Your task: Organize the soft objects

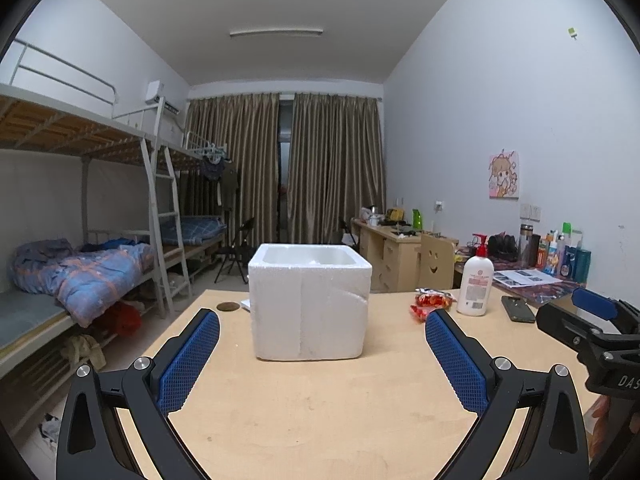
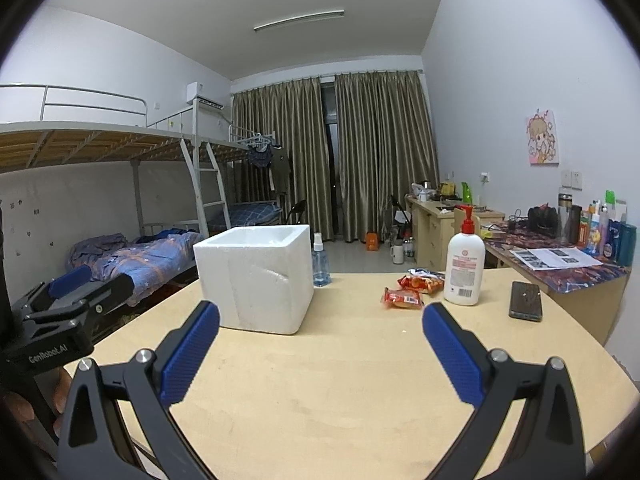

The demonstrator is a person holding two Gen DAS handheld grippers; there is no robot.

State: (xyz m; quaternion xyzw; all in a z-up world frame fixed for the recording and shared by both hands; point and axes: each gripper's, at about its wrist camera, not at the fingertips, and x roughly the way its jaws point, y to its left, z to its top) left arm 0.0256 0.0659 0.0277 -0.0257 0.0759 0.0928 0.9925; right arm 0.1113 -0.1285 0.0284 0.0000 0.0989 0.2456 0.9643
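A white foam box (image 1: 310,304) (image 2: 256,278) stands open-topped in the middle of the pale wooden table (image 1: 320,412) (image 2: 340,392). Two red snack packets (image 2: 404,298) (image 2: 420,282) lie to its right, near the lotion bottle; in the left wrist view they show as red packets (image 1: 432,302). My left gripper (image 1: 322,330) is open, low over the table in front of the box, nothing between its fingers. My right gripper (image 2: 320,322) is open too, right of the box and short of the packets. Each gripper shows at the edge of the other's view.
A white pump lotion bottle (image 2: 464,272) (image 1: 476,286) and a dark phone (image 2: 526,300) (image 1: 518,308) sit at the right. A small blue spray bottle (image 2: 321,264) stands behind the box. A cluttered desk (image 2: 560,264) adjoins the table on the right; bunk beds (image 1: 80,272) are left.
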